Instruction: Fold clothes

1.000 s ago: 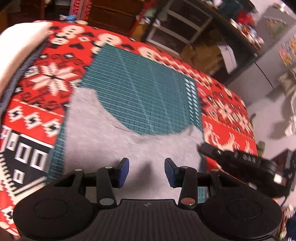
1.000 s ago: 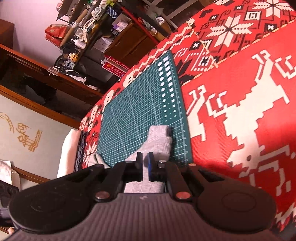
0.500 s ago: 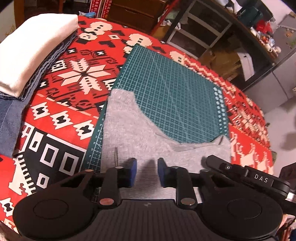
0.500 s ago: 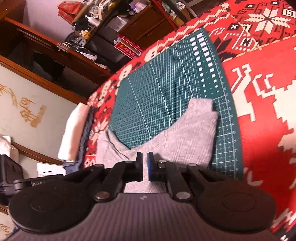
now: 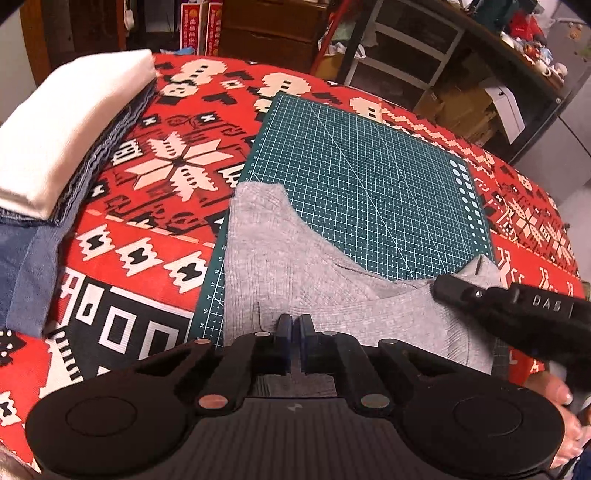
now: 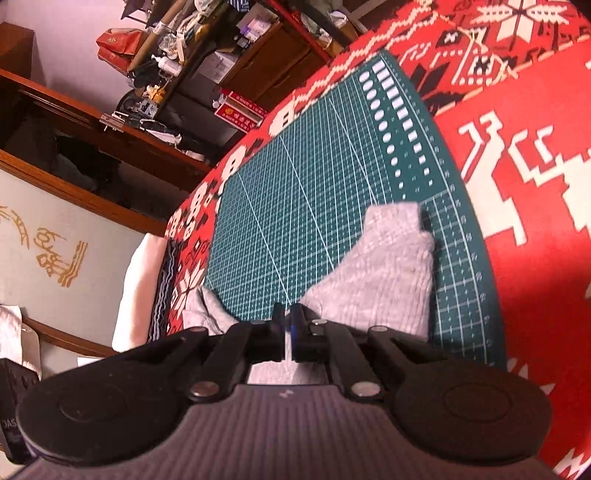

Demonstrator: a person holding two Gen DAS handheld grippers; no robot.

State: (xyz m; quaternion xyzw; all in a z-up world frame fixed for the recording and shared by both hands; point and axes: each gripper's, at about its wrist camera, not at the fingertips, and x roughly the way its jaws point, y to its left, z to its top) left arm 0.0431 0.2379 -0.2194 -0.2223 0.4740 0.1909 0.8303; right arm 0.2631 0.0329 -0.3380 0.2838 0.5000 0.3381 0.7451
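grey garment, ribbed, curved neckline edge

A lived-in home room is showing here: a patterned red tablecloth is covering the table, a green cutting mat is lying on it, and cluttered shelves and wooden drawers are standing behind.

Left gripper: matte black body with a ribbed top plate, two round side housings, black linkage arms with silver and copper-coloured pivot screws, blue pads on the fingers. Right gripper: identical construction; its black housing carries white "DAS" lettering in the left wrist view.
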